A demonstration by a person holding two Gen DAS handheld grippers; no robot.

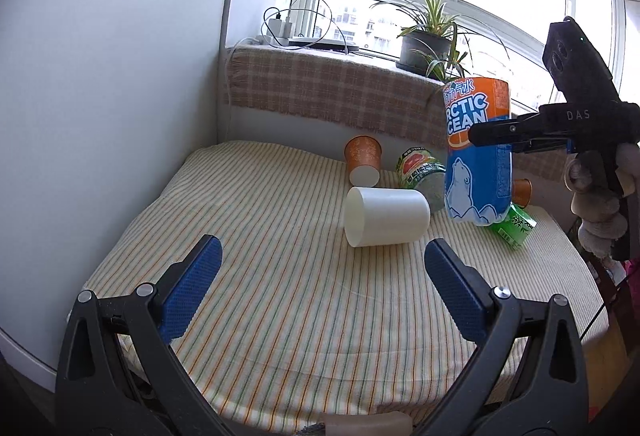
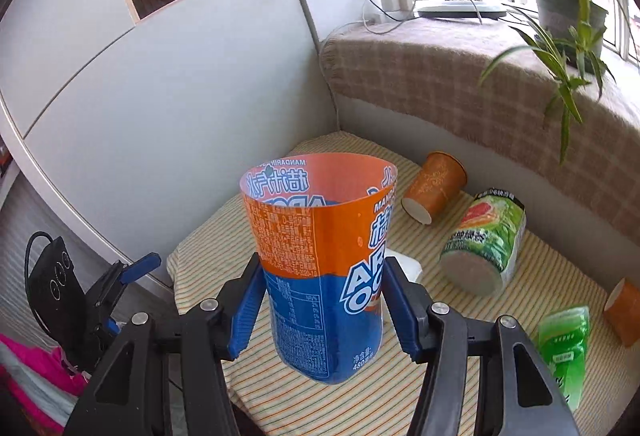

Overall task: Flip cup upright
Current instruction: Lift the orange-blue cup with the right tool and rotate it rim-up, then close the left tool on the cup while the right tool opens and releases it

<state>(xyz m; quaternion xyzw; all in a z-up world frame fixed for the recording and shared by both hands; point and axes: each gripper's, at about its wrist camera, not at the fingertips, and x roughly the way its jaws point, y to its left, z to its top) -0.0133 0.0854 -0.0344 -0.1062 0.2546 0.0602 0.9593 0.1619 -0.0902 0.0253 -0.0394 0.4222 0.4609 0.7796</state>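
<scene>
My right gripper (image 2: 322,276) is shut on an orange and blue Arctic Ocean cup (image 2: 320,268), made from a cut bottle. It holds the cup upright, open end up, above the striped cloth. The left wrist view shows the same cup (image 1: 478,152) in the air, clamped by the right gripper (image 1: 496,132). My left gripper (image 1: 322,260) is open and empty above the cloth, short of a white cup (image 1: 386,216) that lies on its side.
An orange paper cup (image 1: 363,160), a green-labelled cup (image 1: 424,172), a small green cup (image 1: 514,226) and another orange cup (image 1: 522,191) lie on the striped table cloth (image 1: 280,296). A white cabinet (image 1: 100,116) stands left. A potted plant (image 1: 426,48) sits on the sill behind.
</scene>
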